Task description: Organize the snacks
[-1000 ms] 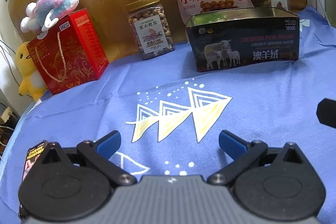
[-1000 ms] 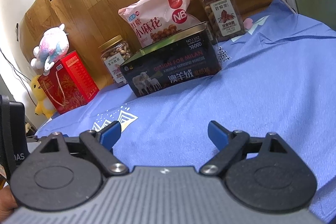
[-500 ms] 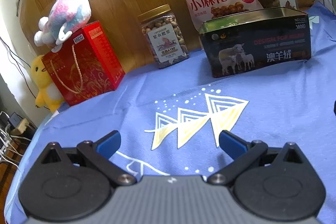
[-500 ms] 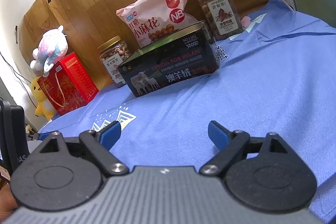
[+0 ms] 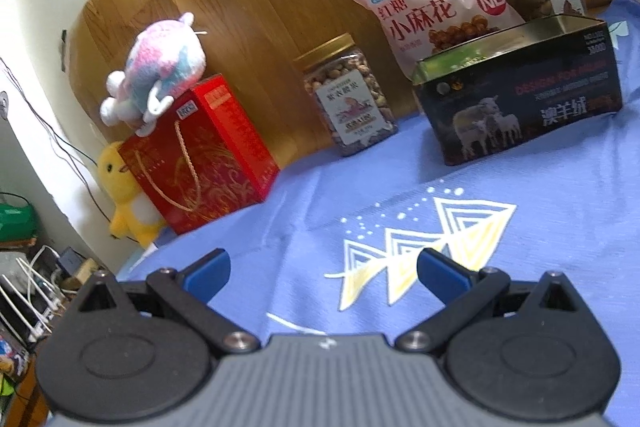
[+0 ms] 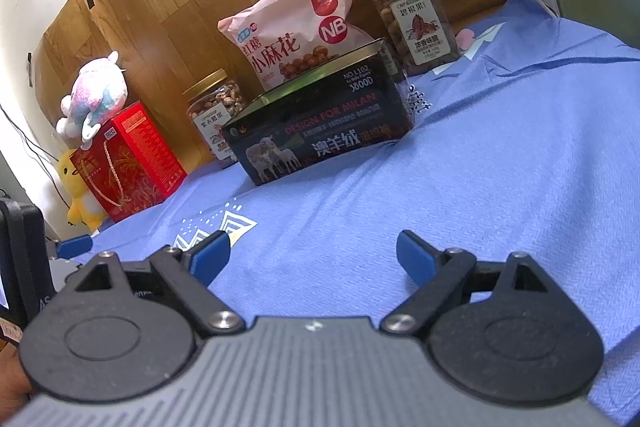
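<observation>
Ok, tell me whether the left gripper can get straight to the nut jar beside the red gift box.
Probably yes. The left gripper is open, and only bare blue cloth lies between it and the nut jar, which stands apart from the red gift box.

A pink snack bag (image 5: 436,3) is propped upright behind an open dark tin (image 5: 520,99). 2 gold-lidded nut jars (image 5: 348,95) (image 6: 416,19) are stood upright at either side.

Black linkage arms, silver pivot screws, round black discs, ribbed grey housing, blue pads (image 5: 207,273) tipping each finger, both views.
</observation>
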{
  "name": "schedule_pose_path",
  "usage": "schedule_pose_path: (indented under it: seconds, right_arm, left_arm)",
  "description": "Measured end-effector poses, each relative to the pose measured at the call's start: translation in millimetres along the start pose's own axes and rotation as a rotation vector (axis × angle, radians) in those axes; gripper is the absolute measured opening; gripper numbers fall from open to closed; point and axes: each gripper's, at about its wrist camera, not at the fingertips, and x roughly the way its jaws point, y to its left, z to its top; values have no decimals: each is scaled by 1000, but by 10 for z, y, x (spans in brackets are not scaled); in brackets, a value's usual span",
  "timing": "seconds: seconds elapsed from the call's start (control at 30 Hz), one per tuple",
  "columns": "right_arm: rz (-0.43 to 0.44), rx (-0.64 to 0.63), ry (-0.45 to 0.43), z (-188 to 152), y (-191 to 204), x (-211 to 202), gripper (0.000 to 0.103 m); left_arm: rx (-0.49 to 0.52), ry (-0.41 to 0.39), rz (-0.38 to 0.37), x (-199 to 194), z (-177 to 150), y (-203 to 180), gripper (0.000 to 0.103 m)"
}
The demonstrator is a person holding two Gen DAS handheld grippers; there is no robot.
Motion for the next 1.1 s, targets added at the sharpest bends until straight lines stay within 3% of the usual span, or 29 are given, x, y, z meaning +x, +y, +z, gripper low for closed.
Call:
schedule_pose_path:
  seconds: [0.23,0.5,0.6,0.87,1.1]
  right_arm:
    - [-1,0,-1,-1,3,0,92]
    - [-4,3,-5,-9,-10,-2,92]
    - [-6,6,-8,-7,-17,-10,92]
    - [-8,8,-11,-8,-12,-14,92]
    - [-13,13,-14,0,-29,-28,93]
  left_arm:
    - [5,3,-2,6,-3,9,103]
    - [-62,68,-196,-36,29,53,103]
    - [-92,58,-239,-105,49,79,103]
    - [-198,-113,-267,-433,151,260,103]
    - [-315,-231,-348,-653,205,450,103]
